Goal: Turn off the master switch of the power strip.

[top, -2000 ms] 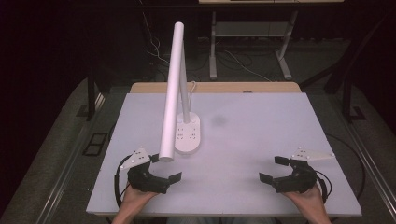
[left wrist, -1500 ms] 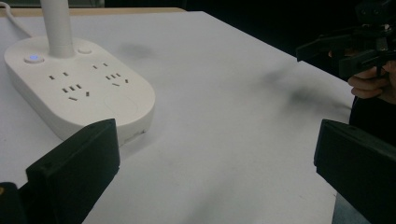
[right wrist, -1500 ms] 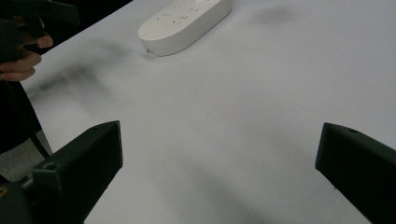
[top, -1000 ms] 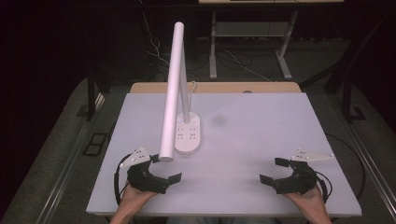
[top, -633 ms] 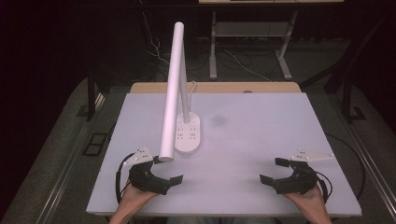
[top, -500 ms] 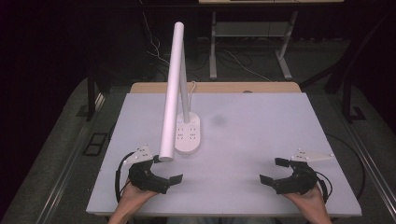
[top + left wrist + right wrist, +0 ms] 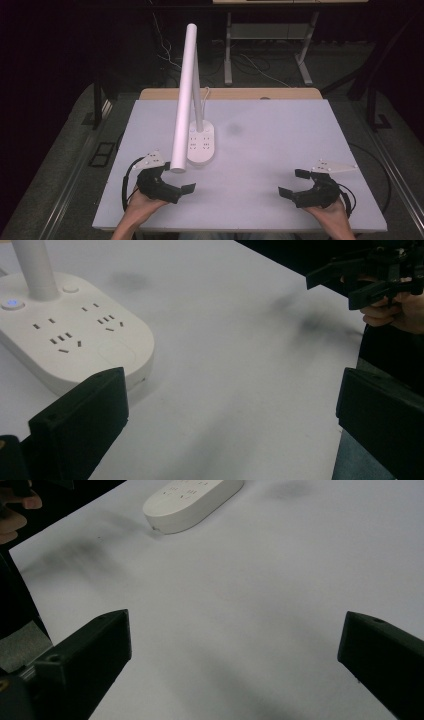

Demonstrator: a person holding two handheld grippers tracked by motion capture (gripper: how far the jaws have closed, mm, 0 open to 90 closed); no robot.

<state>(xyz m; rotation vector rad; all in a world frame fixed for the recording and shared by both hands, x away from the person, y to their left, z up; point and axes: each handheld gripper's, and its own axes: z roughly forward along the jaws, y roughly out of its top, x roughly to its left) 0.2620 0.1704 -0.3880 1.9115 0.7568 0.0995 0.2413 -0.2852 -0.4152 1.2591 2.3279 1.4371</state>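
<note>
A white lamp [image 7: 200, 145] stands on the left half of the pale counter [image 7: 280, 150]. Its flat oval base carries several socket outlets on top, and a thin post rises from the far end of the base. A long white tube [image 7: 182, 95] slants from high above the counter down toward the near left, its lower end hanging just above the near edge of the base.

The left gripper [image 7: 172, 187] sits at the near left of the counter, just beside the base and a little nearer the person, held in the left hand [image 7: 142, 200]. Its jaws are spread wide with nothing between them. In the left gripper view the base [image 7: 75, 340] lies close ahead of the left jaw, apart from it, with a small blue light lit beside the post.

The right gripper [image 7: 295, 182] rests at the near right, well apart from the lamp, held in the right hand [image 7: 330, 212]. Its jaws are likewise spread wide and hold nothing. In the right gripper view the base [image 7: 192, 500] lies far off across bare counter.
</note>
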